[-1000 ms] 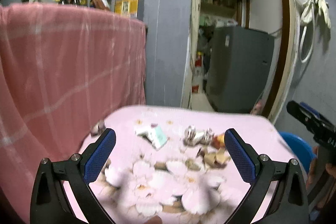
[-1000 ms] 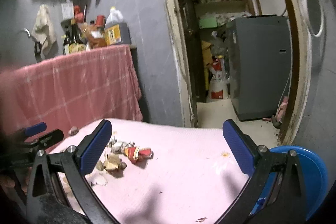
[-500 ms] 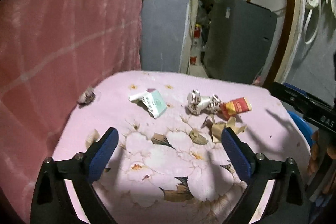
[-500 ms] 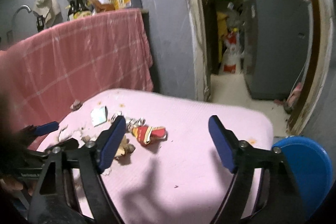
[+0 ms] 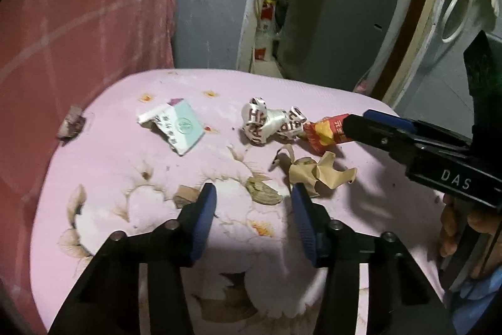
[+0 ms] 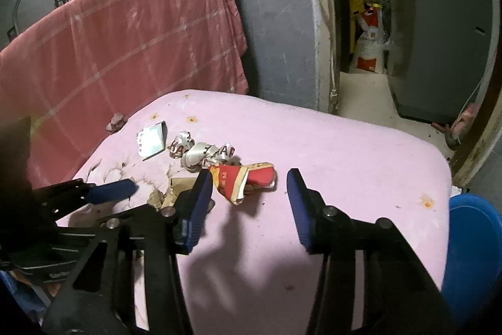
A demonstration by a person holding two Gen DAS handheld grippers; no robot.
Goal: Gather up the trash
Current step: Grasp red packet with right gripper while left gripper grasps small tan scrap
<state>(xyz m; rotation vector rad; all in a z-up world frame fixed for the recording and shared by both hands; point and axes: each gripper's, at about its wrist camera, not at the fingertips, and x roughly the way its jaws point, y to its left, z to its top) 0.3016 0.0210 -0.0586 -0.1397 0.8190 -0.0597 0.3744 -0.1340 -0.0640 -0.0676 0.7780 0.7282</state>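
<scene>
Left tool (image 5: 253, 196): fingers parted, nothing between them, low over the pink floral table (image 5: 125, 165). Just ahead of its tips, a brown paper scrap (image 5: 317, 170). Right tool (image 6: 249, 186): fingers parted, empty; crumpled red wrapper (image 6: 243, 179) lies just past its tips, between them. Beyond that, white printed wrapper (image 6: 204, 154), then a mint-green card (image 6: 151, 138) farther left. Blue bin (image 6: 473, 247) beside the right finger.
</scene>
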